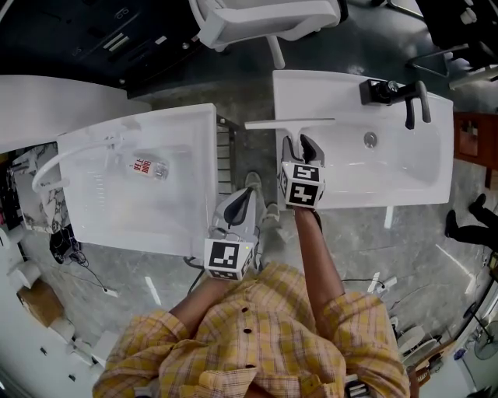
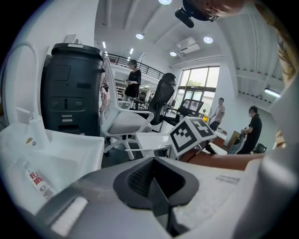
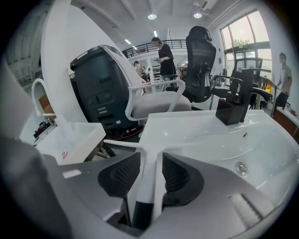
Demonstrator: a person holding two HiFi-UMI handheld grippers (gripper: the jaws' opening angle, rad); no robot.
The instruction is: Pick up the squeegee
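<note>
The white squeegee (image 1: 289,123) lies at the left edge of the white sink (image 1: 420,175), its blade across the rim and overhanging to the left. My right gripper (image 1: 301,144) is shut on its handle. In the right gripper view the handle (image 3: 147,179) runs up between both dark pads to the T-shaped blade (image 3: 122,143). My left gripper (image 1: 240,200) hangs lower, between the two basins, shut with nothing in it. Its pads (image 2: 140,177) meet in the left gripper view.
A black faucet (image 1: 393,93) and a drain (image 1: 370,139) sit in the sink. To the left is a white basin (image 1: 191,132) with a small red-labelled bottle (image 1: 148,167) lying in it. A white office chair (image 1: 264,19) stands beyond. People stand in the background.
</note>
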